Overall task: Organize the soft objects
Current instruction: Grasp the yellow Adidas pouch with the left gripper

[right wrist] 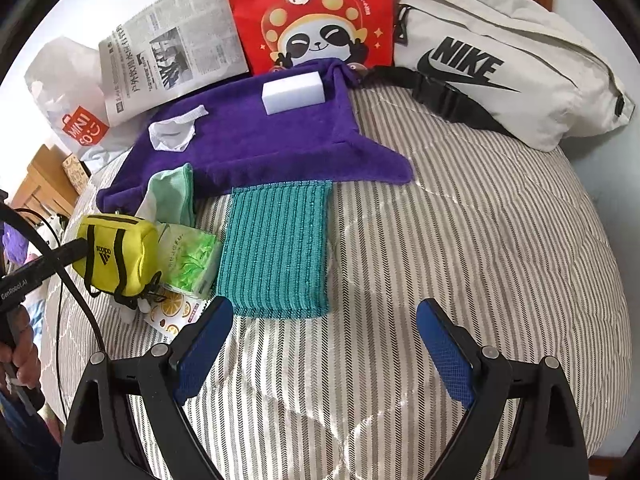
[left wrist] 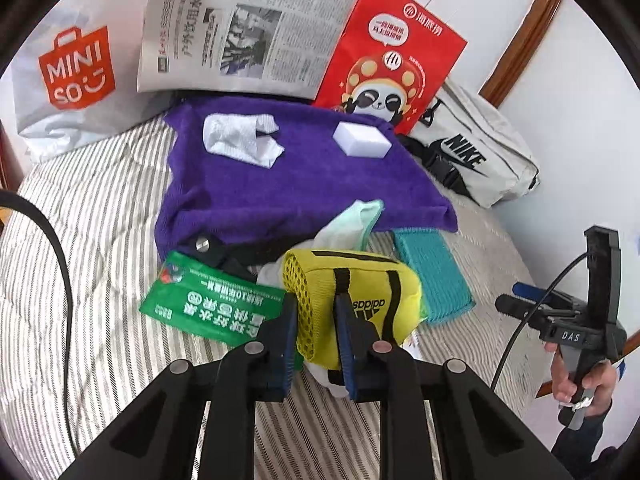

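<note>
Left wrist view: left gripper (left wrist: 316,320) clamps the yellow adidas pouch (left wrist: 352,300) by its mesh end, on the striped quilt (left wrist: 92,216).
Right gripper (right wrist: 324,344) gapes wide, holding nothing, low over the quilt; teal ribbed cloth (right wrist: 276,248) lies just ahead of it, slightly toward its left finger, far edge tucked under the purple towel (right wrist: 256,144). Pouch sits left of the cloth, beside a green tissue pack (right wrist: 190,260).

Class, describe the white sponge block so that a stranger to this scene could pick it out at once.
Start at the purple towel spread over the striped bedding. At its far end, just before the red panda paper bag, lies the white sponge block. Unlike the crumpled white cloth also on the towel, it is a clean, sharp-edged rectangular brick.
</note>
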